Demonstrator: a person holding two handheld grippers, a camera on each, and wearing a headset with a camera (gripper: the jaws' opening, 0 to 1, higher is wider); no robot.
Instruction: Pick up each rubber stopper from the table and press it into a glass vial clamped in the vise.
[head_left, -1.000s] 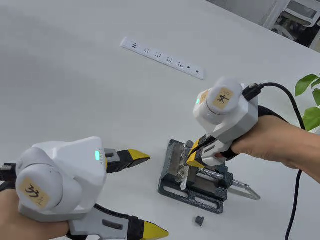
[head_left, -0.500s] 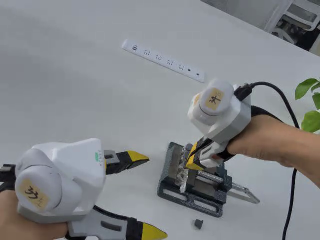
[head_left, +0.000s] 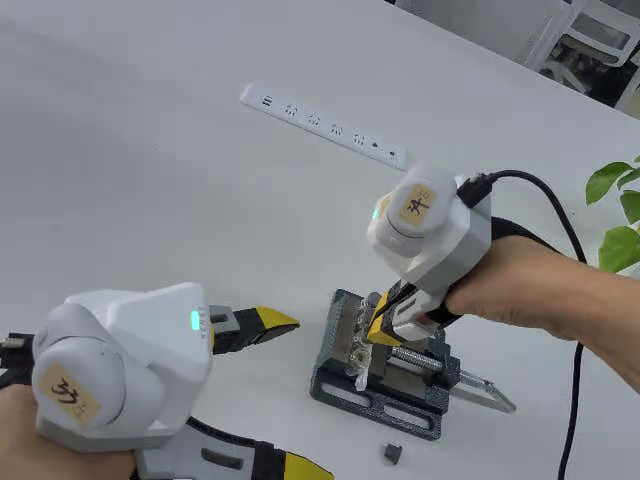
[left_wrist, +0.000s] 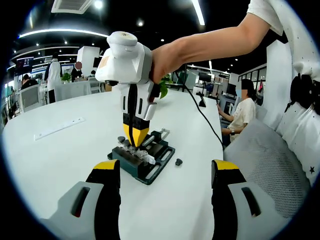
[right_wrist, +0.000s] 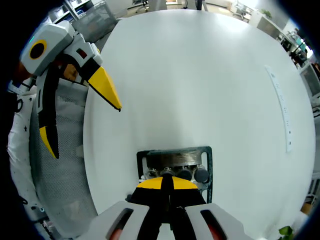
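A dark vise (head_left: 350, 385) stands on the white table and clamps a row of glass vials (head_left: 358, 348). My right gripper (head_left: 378, 328) points down onto that row with its jaws together; nothing shows between the tips. In the right gripper view its shut tips (right_wrist: 165, 183) cover one vial, beside vials with dark stoppers (right_wrist: 201, 175) in the vise (right_wrist: 172, 151). One loose rubber stopper (head_left: 392, 454) lies on the table near the vise. My left gripper (head_left: 285, 395) hangs open at the lower left with nothing in it. In its own view (left_wrist: 166, 170) it faces the vise (left_wrist: 150, 167) and the loose stopper (left_wrist: 178, 162).
A white power strip (head_left: 325, 125) lies far back on the table. A black cable (head_left: 575, 380) runs from the right gripper past the vise's handle. Green plant leaves (head_left: 615, 215) stand at the right edge. People sit at desks behind the table.
The right gripper's body has swung left and stands more upright over the vise, its tips still on the vials. The left gripper has barely moved.
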